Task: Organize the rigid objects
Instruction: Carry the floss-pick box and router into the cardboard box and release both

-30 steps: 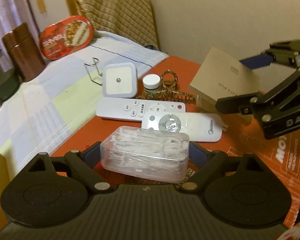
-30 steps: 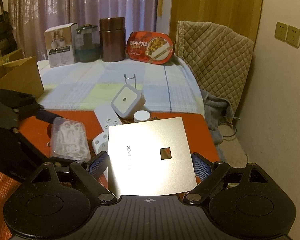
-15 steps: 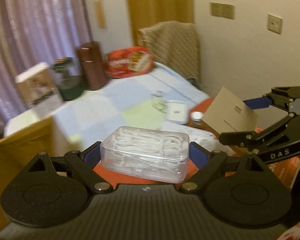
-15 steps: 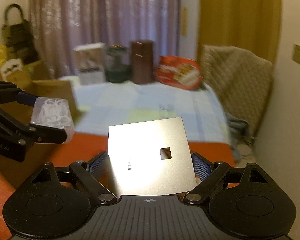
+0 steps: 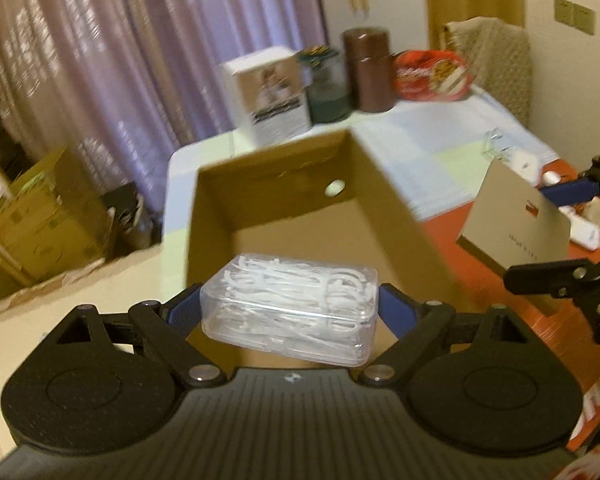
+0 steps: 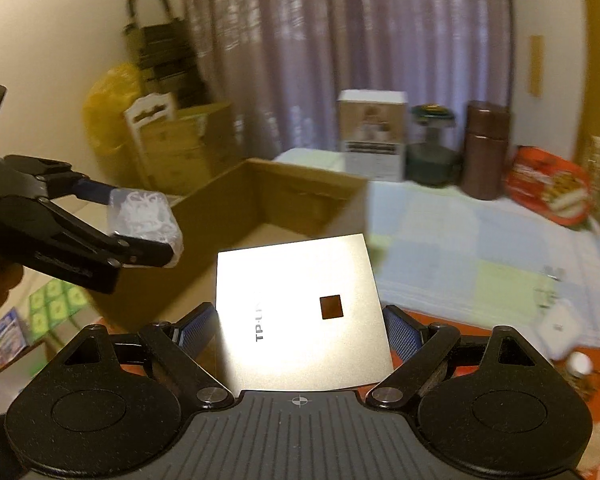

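The floss case (image 5: pixel 290 306) is riding clamped between the blue pads of the left gripper (image 5: pixel 290 308), held by its short ends so the long clear side is facing up, and it is hanging right in front of the open carton (image 5: pixel 300 216). From the right wrist view the same case (image 6: pixel 144 216) is showing out at the tip of the left gripper (image 6: pixel 140 228), just at the near left corner of the carton (image 6: pixel 284 196), not yet over its middle. The right gripper (image 6: pixel 300 320) is gripping the flat TP-Link box (image 6: pixel 300 312) edge to edge, jaws standing wide because the box is wide, its face tilted up towards the camera. In the left view that box (image 5: pixel 516 220) is hanging beside the carton's right wall, over the red mat (image 5: pixel 556 320).

Both loads are being carried together, and my reading is that both are heading into the carton, which is sitting empty as far as its visible floor goes. The side grips are leaving the undersides free, so each thing can be set down flat.

Further out, the remotes and the small jar (image 5: pixel 550 178) are lying on the mat at the far right, blurred. At the back of the table a white carton (image 5: pixel 270 92), a brown canister (image 5: pixel 368 68) and a red food tub (image 5: pixel 432 74) are standing by the curtain.
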Tool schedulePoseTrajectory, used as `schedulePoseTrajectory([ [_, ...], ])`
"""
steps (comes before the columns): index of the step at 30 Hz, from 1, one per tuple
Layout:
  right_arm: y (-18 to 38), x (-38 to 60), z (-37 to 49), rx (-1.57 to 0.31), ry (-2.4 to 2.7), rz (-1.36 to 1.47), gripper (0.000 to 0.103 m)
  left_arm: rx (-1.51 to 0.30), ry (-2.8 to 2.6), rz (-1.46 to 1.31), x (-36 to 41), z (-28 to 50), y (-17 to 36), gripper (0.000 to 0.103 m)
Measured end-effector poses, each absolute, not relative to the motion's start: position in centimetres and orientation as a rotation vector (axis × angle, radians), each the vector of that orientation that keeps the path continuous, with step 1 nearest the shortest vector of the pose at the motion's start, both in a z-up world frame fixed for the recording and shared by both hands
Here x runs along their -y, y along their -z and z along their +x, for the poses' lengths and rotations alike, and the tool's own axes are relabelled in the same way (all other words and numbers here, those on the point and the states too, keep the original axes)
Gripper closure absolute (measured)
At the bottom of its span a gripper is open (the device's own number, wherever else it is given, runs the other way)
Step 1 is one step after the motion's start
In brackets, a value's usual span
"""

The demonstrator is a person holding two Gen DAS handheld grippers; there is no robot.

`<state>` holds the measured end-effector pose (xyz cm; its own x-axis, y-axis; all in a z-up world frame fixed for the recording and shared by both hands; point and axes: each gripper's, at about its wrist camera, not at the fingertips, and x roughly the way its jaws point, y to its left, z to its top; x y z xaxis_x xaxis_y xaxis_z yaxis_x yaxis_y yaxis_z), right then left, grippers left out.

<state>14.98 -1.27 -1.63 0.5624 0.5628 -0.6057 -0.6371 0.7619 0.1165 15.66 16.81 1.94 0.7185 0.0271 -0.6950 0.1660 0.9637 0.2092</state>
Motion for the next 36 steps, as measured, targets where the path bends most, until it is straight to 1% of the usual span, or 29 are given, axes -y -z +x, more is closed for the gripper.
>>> schedulePoseTrajectory([
  [4, 2.4, -2.0, 15.7, -0.681, -0.738, -0.157, 0.017, -0.788, 0.09, 0.232, -18.9, 15.5, -0.7, 0.014],
  [8, 3.3, -4.3, 16.7, -0.697, -0.74, -0.168, 0.017, -0.797, 0.114, 0.23, -19.5, 15.7, 0.3, 0.014],
  [19, 4.3, -5.8, 18.3, -0.714, -0.725, -0.187, 0.017, -0.831, 0.177, 0.236, -19.7, 16.7, 2.3, 0.013],
  [36, 5.0, -6.3, 17.7, -0.735, -0.755, -0.199, 0.017, -0.743, 0.123, 0.207, -21.2, 14.6, -0.7, 0.012],
])
